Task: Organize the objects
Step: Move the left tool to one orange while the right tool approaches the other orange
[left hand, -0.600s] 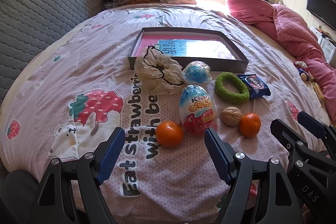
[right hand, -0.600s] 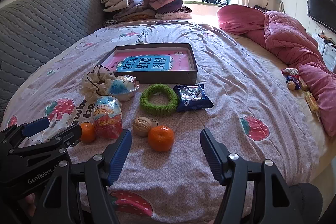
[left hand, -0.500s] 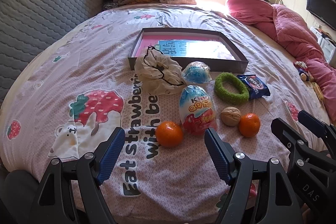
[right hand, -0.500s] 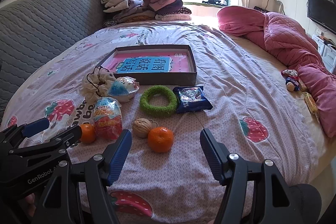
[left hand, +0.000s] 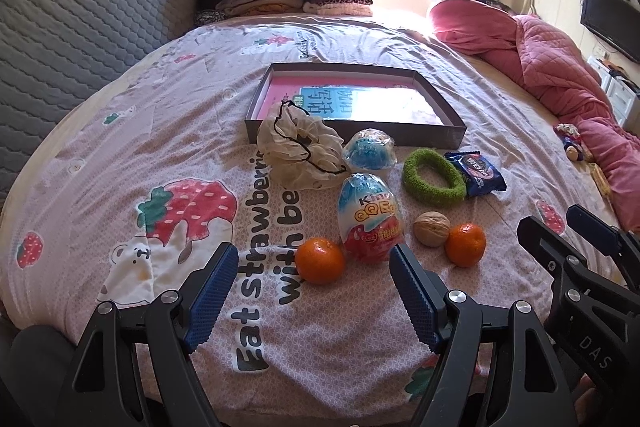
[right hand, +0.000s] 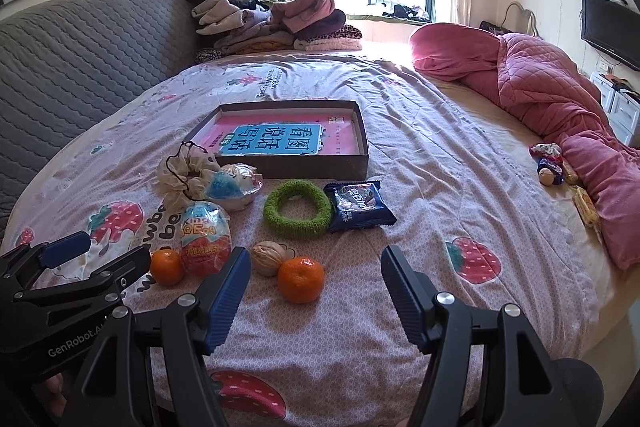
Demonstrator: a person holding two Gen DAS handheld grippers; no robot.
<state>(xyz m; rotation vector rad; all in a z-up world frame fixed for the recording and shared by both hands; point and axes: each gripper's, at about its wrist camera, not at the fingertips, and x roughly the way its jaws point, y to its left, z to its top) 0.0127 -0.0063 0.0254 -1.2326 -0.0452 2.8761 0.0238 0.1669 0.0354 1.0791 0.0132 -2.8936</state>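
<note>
On the strawberry-print bedspread [right hand: 420, 187] the shallow grey box [right hand: 316, 165] with a pink and blue book [right hand: 276, 143] inside serves as the anchor. Left to right in the right wrist view: the left gripper [left hand: 312, 285] hovers well in front of the box's left end, its blue pads spread wide with nothing between them. In front of the box's left corner lies a cream mesh pouch [right hand: 180, 179] with a black cord, touching a blue wrapped toy [right hand: 232, 183] just beside it. Nearer than those stands a Kinder egg [right hand: 205, 237], flanked on its left by a small tangerine [right hand: 166, 267]. A walnut [right hand: 269, 258] and a second tangerine [right hand: 301, 279] touch each other farther in front of the box's middle. A green fuzzy ring [right hand: 298, 209] lies just before the box's front wall, and a blue snack packet [right hand: 358, 207] sits beside the ring, below the box's right corner. The right gripper [right hand: 316, 293] hangs above the second tangerine, fingers apart and empty. A pink quilt [right hand: 552, 95] is heaped well right of the box.
</note>
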